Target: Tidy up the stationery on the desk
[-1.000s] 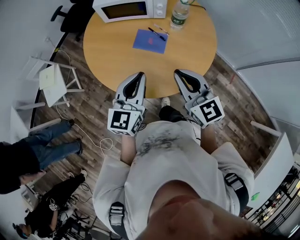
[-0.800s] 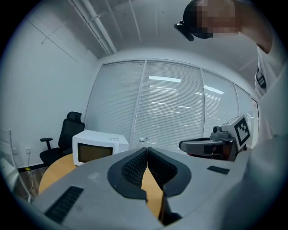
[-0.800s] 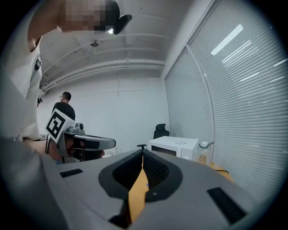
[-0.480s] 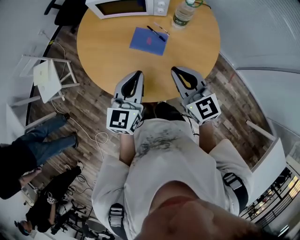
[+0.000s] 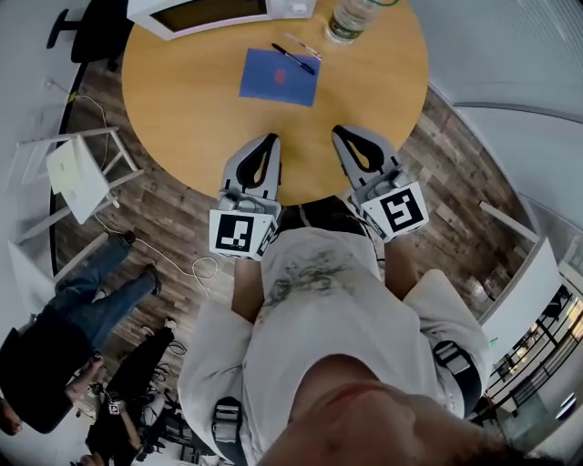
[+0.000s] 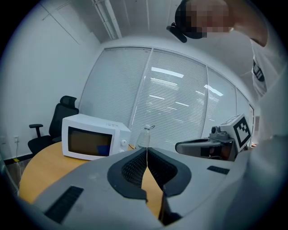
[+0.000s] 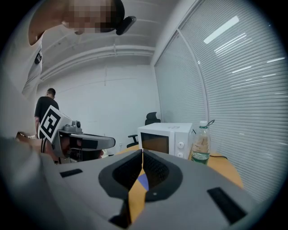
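My left claw and right claw are clenched empty; the black pen ahead, probably light and slippery, wants a mid-barrel pinch.

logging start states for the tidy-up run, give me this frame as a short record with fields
surface: round wooden table
stationery: blue notebook lying flat; black pen across its far corner; lighter pen on the table just beyond
other items: microwave and water bottle at the far edge
left gripper: jaws together, nothing between them, over the near table edge
right gripper: jaws together, nothing between them, over the near table edge
progress: no stationery picked up yet
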`<state>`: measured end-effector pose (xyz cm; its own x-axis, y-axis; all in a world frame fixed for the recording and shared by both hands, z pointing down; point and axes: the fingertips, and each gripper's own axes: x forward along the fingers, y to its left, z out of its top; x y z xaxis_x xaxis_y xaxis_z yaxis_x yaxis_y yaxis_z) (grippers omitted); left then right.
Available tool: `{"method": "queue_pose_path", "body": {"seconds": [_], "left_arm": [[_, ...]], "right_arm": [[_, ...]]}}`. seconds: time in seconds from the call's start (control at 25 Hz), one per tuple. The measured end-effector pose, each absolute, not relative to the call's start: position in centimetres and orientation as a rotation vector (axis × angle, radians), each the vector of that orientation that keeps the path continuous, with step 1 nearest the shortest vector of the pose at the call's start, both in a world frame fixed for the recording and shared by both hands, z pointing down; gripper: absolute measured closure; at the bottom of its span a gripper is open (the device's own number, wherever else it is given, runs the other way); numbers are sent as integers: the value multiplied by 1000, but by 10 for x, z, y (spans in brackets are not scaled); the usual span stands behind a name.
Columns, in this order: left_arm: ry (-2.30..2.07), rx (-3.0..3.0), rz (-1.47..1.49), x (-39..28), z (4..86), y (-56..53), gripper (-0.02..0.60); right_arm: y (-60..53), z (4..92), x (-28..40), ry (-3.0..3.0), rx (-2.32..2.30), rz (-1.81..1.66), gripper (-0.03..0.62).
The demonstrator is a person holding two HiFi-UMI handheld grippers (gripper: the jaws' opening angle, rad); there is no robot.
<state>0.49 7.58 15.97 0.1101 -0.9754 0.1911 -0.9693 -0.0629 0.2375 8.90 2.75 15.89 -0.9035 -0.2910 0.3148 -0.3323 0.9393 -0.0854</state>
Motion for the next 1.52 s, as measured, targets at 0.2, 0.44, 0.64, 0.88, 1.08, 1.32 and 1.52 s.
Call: {"method": "queue_pose_path", "body": {"seconds": [0.2, 0.44, 0.64, 0.88, 1.08, 1.32, 1.52], "left_arm": [[-1820, 2136, -15, -3, 181, 55, 569], [-1759, 2156, 1, -16, 209, 27, 569], [-1721, 2152, 27, -24, 231, 7, 569], [-1667, 2145, 63, -26, 259, -11, 569], [-1631, 2110, 61, -27, 276, -28, 569], [-1590, 2105, 81, -30, 300, -41, 569], [-1578, 2089, 88, -36, 318, -49, 569]], "right_arm": [[8, 181, 76, -2742, 544, 195, 531], [-23, 207, 61, -2703, 602, 145, 531], [-40, 234, 53, -2637, 604, 141, 531], [-58, 266, 46, -2556, 596, 123, 530], [-75, 290, 38, -2510, 596, 136, 530], [-91, 320, 27, -2454, 581, 149, 530], [-98, 341, 18, -2428, 570, 150, 530]]}}
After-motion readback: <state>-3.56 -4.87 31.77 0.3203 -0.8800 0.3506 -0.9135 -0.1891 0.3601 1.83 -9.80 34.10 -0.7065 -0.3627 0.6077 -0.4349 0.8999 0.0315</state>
